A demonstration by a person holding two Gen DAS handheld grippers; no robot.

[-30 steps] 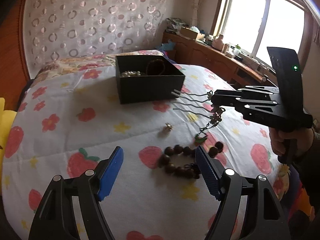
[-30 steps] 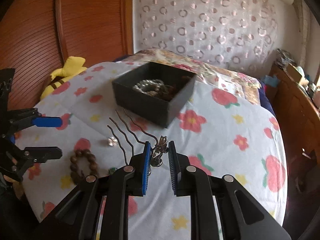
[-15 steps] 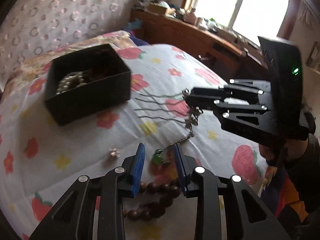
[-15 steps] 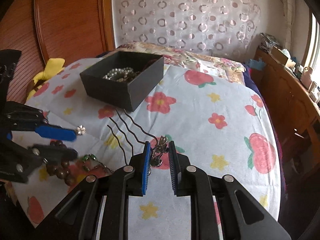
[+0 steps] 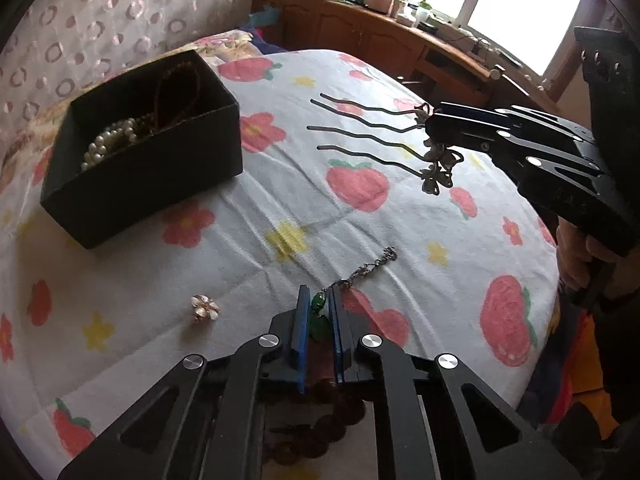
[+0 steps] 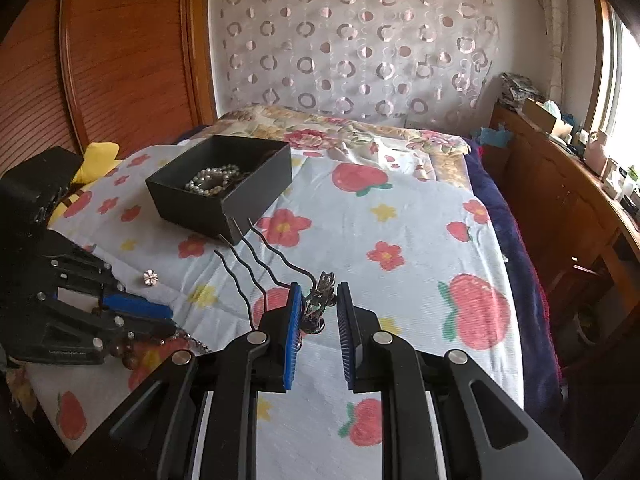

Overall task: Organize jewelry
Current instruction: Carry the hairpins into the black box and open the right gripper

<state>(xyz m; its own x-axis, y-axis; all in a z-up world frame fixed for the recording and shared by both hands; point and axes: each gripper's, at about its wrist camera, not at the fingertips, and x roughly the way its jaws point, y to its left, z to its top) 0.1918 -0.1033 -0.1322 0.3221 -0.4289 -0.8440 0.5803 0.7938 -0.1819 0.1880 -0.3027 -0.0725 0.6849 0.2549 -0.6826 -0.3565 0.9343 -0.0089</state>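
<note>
My left gripper (image 5: 318, 304) is shut on a green-stone bracelet (image 5: 319, 322) whose chain (image 5: 370, 265) trails on the bed. A brown bead bracelet (image 5: 328, 420) lies under its fingers. My right gripper (image 6: 318, 300) is shut on a metal hair comb (image 6: 320, 300) with three wavy prongs (image 6: 248, 256), held above the bed; it also shows in the left wrist view (image 5: 436, 160). A black box (image 5: 140, 148) holds a pearl bracelet (image 5: 108, 148) and dark beads; it also shows in the right wrist view (image 6: 224, 184). A small flower brooch (image 5: 205, 307) lies on the bed.
The bed has a white sheet with strawberries and flowers (image 6: 400, 240). A wooden headboard (image 6: 120, 60) is on the left, a wooden cabinet (image 6: 560, 184) with clutter under the window on the right. A yellow plush toy (image 6: 96, 160) lies by the headboard.
My left gripper has moved forward over the bead bracelet and shut on the green-stone bracelet. My right gripper still holds the hair comb, swung a little to the right.
</note>
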